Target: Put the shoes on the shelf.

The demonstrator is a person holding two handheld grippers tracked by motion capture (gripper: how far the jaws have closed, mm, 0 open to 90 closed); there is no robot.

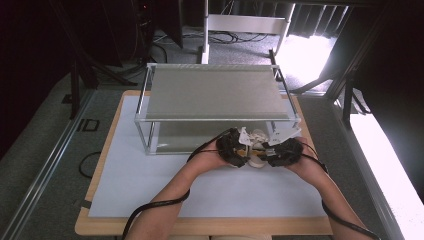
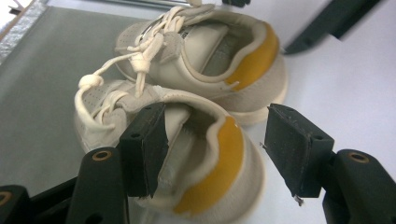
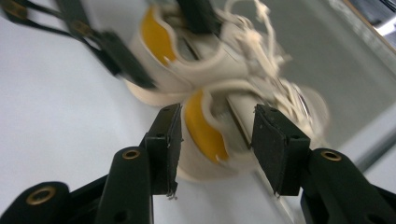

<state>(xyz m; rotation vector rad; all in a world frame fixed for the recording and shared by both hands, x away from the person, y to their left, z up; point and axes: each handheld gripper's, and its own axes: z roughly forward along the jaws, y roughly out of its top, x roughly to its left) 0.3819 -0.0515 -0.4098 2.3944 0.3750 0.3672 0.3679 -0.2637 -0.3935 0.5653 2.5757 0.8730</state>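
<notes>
a: where are the shoes?

b: lower centre of the high view, side by side at the shelf's [image 1: 220,118] front edge.

a: and the jaws?

b: left gripper [image 2: 215,154] spread around the near shoe's [image 2: 196,154] heel, right gripper [image 3: 215,149] spread around the other shoe [image 3: 233,126]. neither pinches.

a: handling?

b: probably light and soft; take the firmer heel collar, not the loose laces [image 2: 140,60].

You are working in a lab-style recording bay — dark curtains [image 1: 35,45], floor cables [image 1: 225,36] and a metal-framed shelf rack [image 1: 215,95] beyond your fingers.
</notes>
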